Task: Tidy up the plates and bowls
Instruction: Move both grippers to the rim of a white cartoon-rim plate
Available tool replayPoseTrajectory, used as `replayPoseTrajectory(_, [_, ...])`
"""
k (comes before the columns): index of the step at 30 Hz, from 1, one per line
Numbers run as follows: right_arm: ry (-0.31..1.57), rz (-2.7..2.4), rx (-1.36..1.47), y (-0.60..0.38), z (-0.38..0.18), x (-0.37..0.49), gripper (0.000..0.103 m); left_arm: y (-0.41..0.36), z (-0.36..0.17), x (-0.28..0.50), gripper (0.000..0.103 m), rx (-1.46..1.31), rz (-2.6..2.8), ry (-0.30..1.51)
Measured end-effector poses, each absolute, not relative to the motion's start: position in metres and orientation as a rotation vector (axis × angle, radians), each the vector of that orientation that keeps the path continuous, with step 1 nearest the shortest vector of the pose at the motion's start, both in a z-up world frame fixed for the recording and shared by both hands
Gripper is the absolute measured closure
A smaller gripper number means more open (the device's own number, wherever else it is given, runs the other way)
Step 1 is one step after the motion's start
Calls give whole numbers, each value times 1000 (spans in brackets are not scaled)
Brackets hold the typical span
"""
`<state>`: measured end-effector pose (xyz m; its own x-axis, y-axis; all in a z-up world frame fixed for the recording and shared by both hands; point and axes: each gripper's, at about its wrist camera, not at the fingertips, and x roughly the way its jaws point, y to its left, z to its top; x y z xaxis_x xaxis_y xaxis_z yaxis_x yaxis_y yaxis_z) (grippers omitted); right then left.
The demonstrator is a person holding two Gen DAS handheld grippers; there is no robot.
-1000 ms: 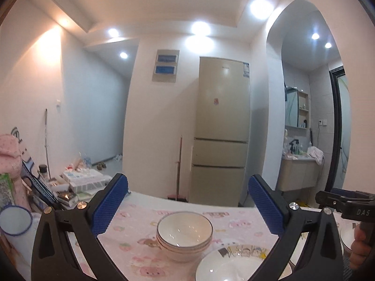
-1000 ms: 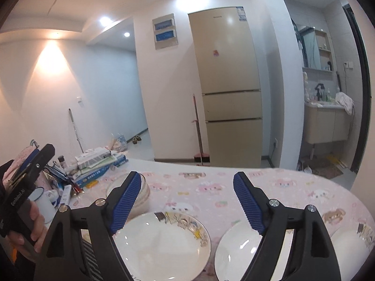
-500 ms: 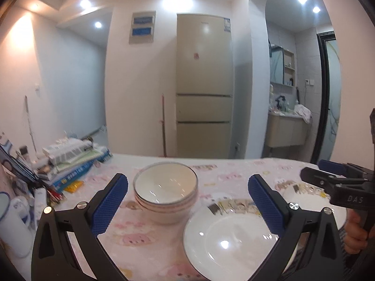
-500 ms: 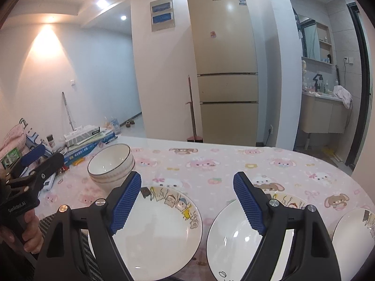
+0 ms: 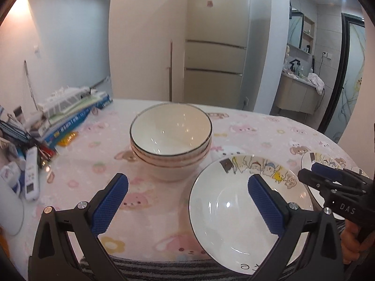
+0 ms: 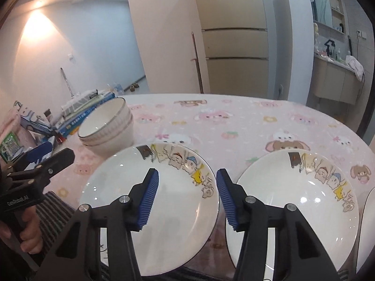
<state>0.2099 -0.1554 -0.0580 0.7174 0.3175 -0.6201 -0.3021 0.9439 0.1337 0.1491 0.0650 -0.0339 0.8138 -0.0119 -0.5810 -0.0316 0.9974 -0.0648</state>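
Note:
A stack of white bowls (image 5: pixel 171 138) (image 6: pixel 107 126) stands on the pink tablecloth. In front of it lies a white plate with cartoon figures (image 5: pixel 225 213) (image 6: pixel 121 199), and a second such plate (image 6: pixel 293 199) (image 5: pixel 328 159) lies to its right. A third plate's rim (image 6: pixel 368 222) shows at the far right. My left gripper (image 5: pixel 187 187) (image 6: pixel 56 154) is open above the near table, its right finger over the first plate. My right gripper (image 6: pixel 187 180) (image 5: pixel 309 172) hovers over the first plate's right rim. Its jaws are closing and no pad presses on anything.
Stacked books and boxes (image 5: pixel 75 107) and a white remote (image 5: pixel 31 175) crowd the table's left side. A striped cloth (image 5: pixel 145 269) lies at the front edge. A fridge (image 5: pixel 215 53) stands beyond the table, with a washbasin cabinet (image 6: pixel 337 82) to the right.
Both grippers have sunk and tipped downward toward the table, so the bowls and plates now fill the views. The right gripper's jaws have narrowed; the left jaws stay wide.

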Motion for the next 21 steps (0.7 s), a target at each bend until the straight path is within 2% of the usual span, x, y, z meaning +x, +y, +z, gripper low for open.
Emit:
replayPoseTrajectory(8, [788, 336, 91, -164, -77, 228, 55, 67, -56, 168, 11, -100, -29, 765])
replayPoseTrajectory(12, [840, 372, 160, -169, -82, 232, 55, 68, -61, 171, 26, -105, -37, 805])
replayPoseTrajectory(17, [831, 349, 113, -162, -82, 231, 58, 69, -62, 173, 28, -110, -35, 816])
replayPoseTrajectory(21, [843, 320, 111, -161, -83, 233, 59, 70, -66, 176, 34, -112, -24, 846])
